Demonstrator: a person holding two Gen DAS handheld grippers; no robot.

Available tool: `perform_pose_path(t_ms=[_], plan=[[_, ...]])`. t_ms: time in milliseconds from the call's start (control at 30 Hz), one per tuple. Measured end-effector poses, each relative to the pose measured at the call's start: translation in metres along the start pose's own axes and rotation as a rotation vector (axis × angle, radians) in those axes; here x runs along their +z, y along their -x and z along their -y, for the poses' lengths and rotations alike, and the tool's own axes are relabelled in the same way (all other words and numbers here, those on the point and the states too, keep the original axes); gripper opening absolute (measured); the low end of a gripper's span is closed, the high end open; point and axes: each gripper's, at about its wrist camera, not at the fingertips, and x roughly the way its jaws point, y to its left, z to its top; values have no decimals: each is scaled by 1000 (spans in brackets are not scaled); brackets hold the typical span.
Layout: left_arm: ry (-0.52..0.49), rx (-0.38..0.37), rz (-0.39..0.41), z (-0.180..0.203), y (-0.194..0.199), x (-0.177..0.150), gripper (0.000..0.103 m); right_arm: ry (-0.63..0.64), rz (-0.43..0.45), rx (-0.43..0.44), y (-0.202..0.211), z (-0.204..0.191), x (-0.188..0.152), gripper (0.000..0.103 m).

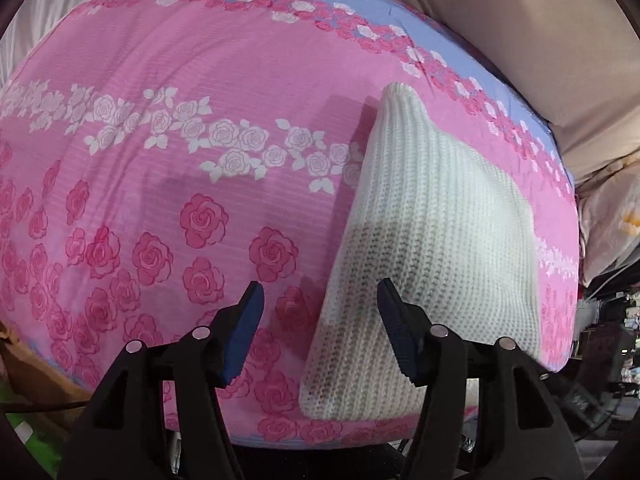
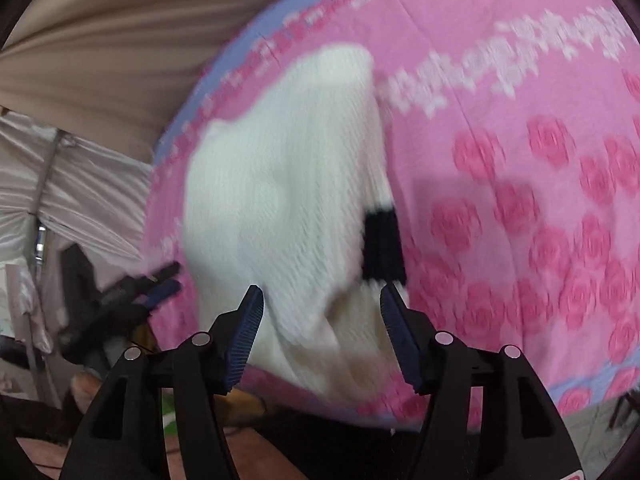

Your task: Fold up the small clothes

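Left wrist: white knit garment (image 1: pixel 432 240) lengthwise, narrow end pointing away

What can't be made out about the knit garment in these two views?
- Left wrist view: the white knit garment's near right part is hidden behind the left gripper's right finger.
- Right wrist view: motion blur hides the garment's fold edges; its black patch cannot be identified.

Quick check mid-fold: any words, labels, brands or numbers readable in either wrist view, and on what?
None readable.
White knit garment: no tag or lettering visible.
Pink rose-print sheet: flowers only.
Cluttered shelves at far right: too small to read.
Right wrist view: motion-blurred.
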Motion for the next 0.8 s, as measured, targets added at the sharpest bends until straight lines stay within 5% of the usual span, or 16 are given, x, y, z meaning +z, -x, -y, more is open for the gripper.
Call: perform_pose_path(t_ms=[67, 100, 167, 400, 467, 600, 667, 800], plan=[[-41, 10, 19, 7, 8, -3, 61, -31, 0, 30, -2, 1, -14, 50], [-64, 18, 25, 10, 11, -5, 61, -22, 0, 30, -1, -3, -17, 15], [-94, 28, 27, 15, 13, -5, 61, 15, -1, 51, 3, -23, -18, 13], [-113, -13, 78, 11, 44, 6, 64, 102, 129, 354, 60, -115, -8, 12], [-127, -9, 81, 9, 48, 8, 65, 115, 121, 257, 44, -107, -12, 11], [-168, 13, 49, 7, 37, 5, 65, 93, -20, -210, -34, -32, -39, 14], [-188, 12, 29, 9, 31, 2, 65, 22, 40, -146, -23, -20, -45, 15], [-241, 9, 35, 21, 28, 0, 65, 70, 188, -194, 16, -55, -38, 26]])
